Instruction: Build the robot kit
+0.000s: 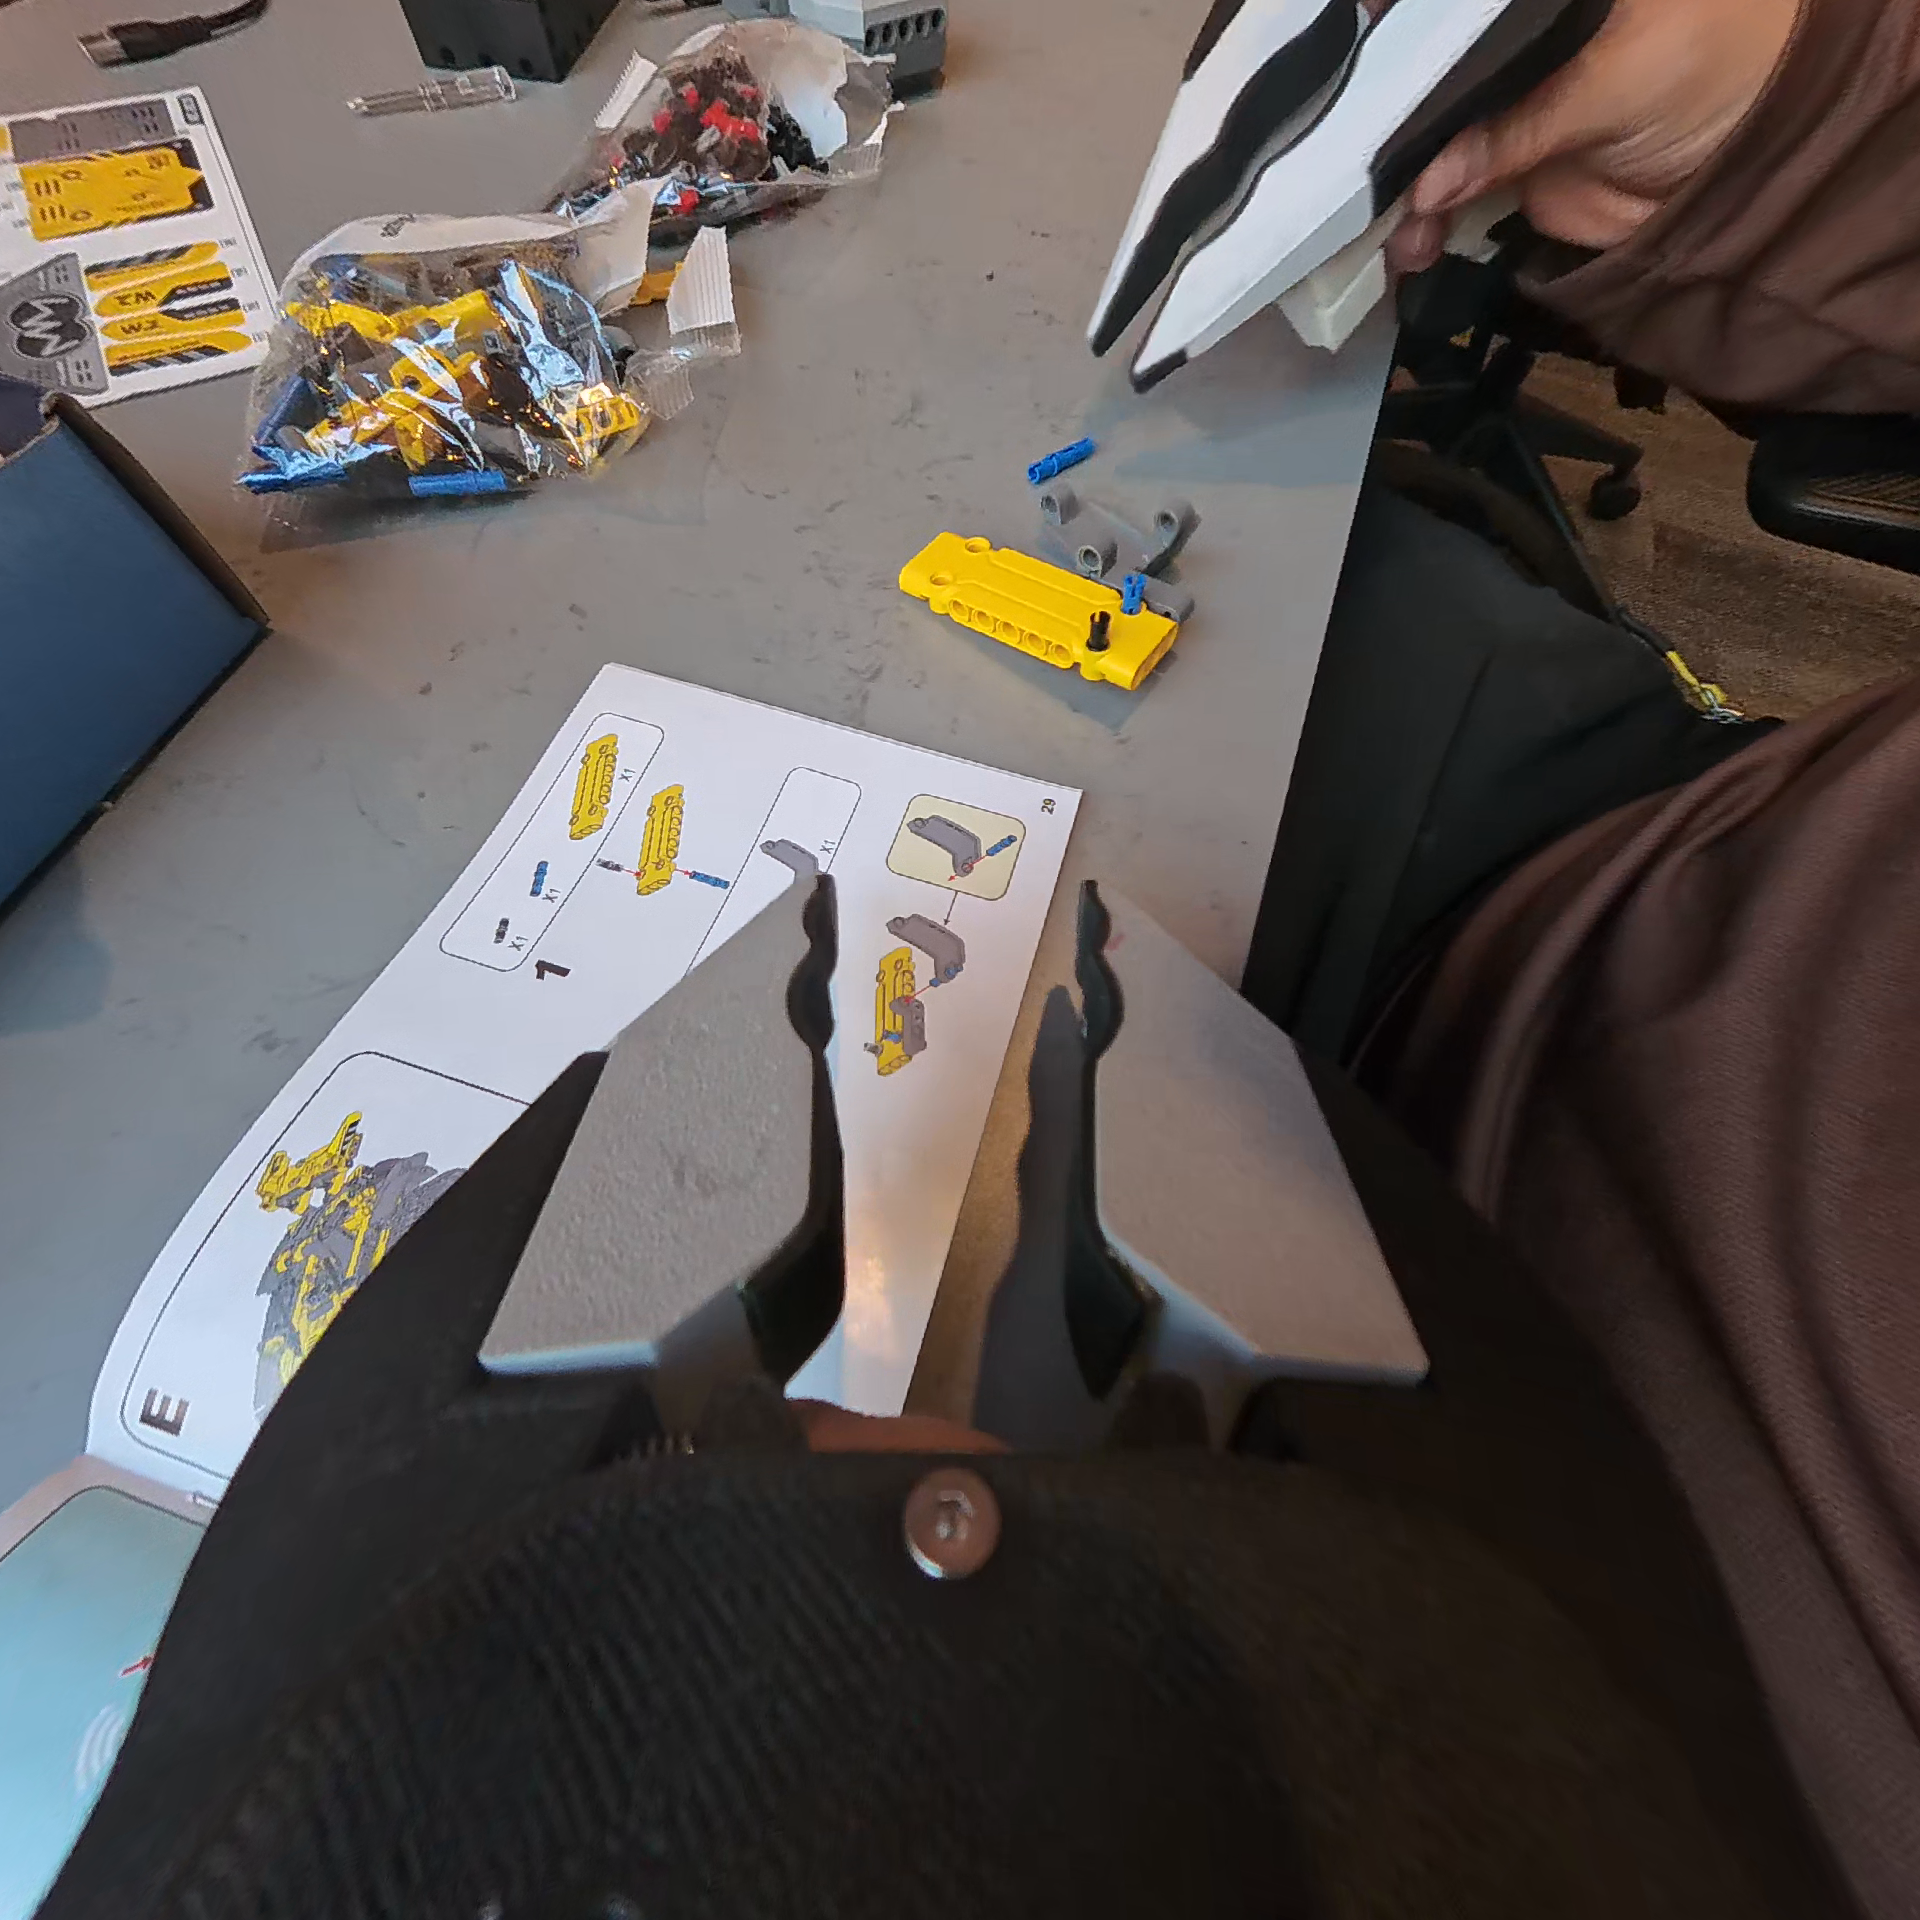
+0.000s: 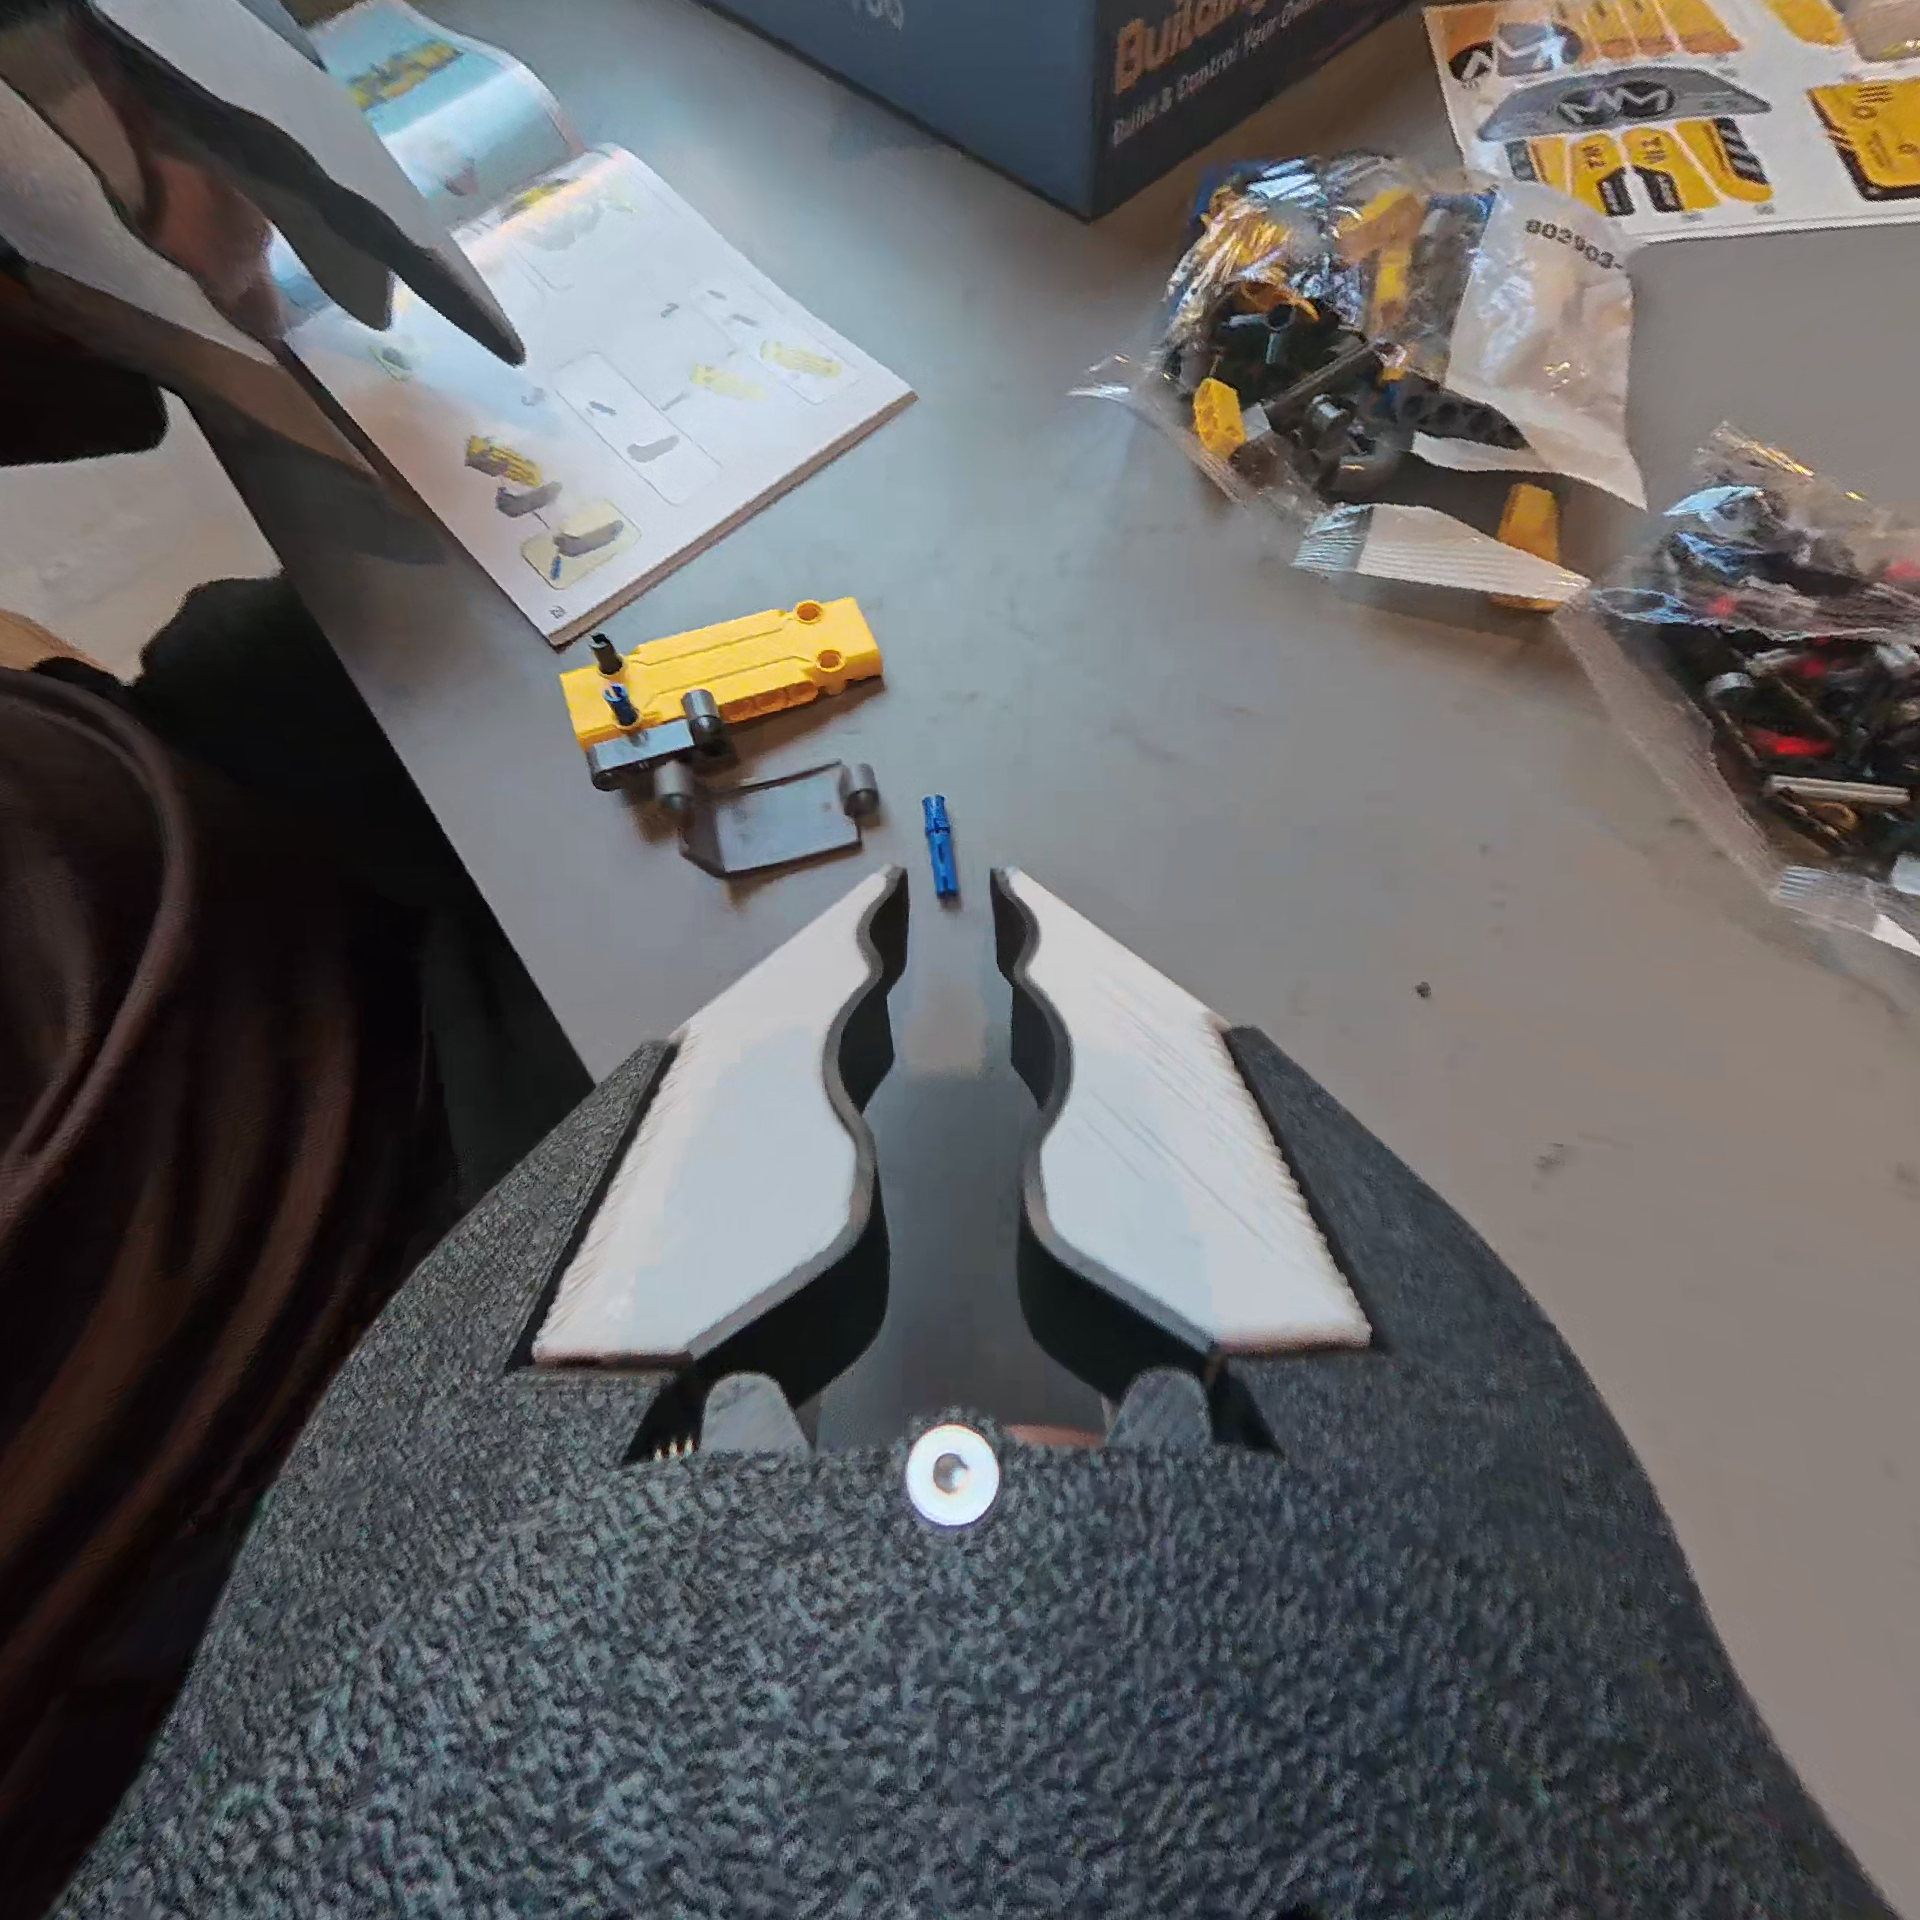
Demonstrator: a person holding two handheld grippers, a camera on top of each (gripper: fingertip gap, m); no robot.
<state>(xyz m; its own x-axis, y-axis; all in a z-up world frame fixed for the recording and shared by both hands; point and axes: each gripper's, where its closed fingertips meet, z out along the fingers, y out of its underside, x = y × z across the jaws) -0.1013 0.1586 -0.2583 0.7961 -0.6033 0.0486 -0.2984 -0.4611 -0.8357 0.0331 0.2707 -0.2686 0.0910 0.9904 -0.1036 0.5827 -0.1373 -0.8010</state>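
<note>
- The grey worktop carries everything, with its edge running beside a person's brown sleeve.
- A dark blue box stands at the far side of the worktop; a sticker sheet in yellow and grey lies just beside it.
- An open instruction booklet lies flat near the worktop edge, and the left gripper hangs above its page with the jaws well apart and nothing between them.
- Two clear bags of parts sit farther in: one with yellow and blue pieces, the other with black and red pieces.
- The right gripper is held low over the worktop, its jaws parted by a narrow gap and holding nothing.
- A yellow panel lies between the booklet and the right gripper, with a black pin and a blue pin standing in one end.
- A grey angled piece lies touching the yellow panel on the side nearer the right gripper.
- A loose blue pin lies on the worktop just ahead of the right gripper's tips, in line with the gap between the jaws and pointing along it; its near end reaches about level with the tips, and neither finger touches it.
</note>
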